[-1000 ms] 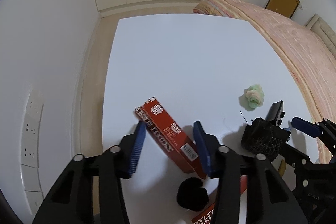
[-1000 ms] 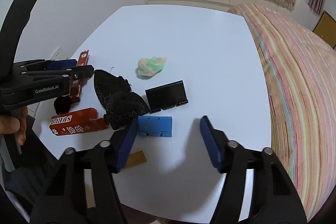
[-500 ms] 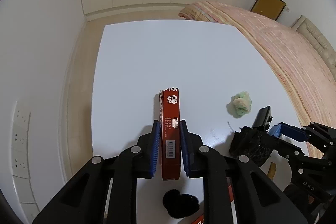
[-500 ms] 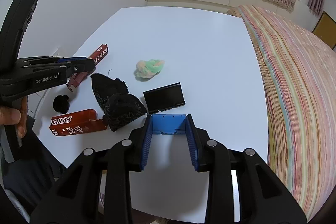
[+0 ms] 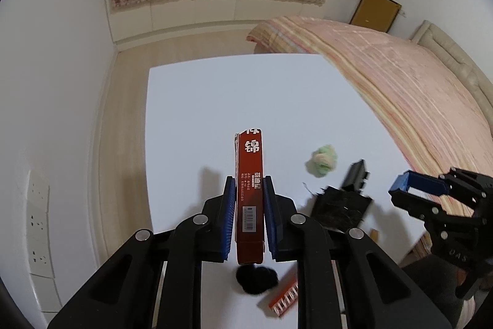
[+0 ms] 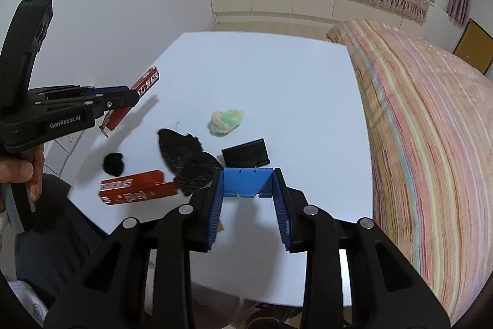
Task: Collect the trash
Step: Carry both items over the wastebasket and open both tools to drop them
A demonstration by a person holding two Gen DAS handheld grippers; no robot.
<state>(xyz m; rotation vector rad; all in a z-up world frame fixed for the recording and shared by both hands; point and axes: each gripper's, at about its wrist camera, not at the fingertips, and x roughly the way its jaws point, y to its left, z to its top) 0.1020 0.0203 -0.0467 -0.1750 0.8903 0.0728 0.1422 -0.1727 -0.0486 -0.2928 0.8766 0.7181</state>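
Two grips set: left gripper (image 5: 248,199) pinches red box (image 5: 250,193), right gripper (image 6: 248,196) clamps blue box (image 6: 247,182), both off the table (image 6: 277,76). Next: carry to a bin, none visible.

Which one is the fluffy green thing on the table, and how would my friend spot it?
Look at the white table beside the striped bed. Near its middle, past the black stand, lies a crumpled wad. It is the only pale green and peach thing there; its neighbours are black, red or blue.

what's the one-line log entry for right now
left gripper: shut on red box, lifted | right gripper: shut on blue box, lifted | on table: second red box, black scraps, green wad
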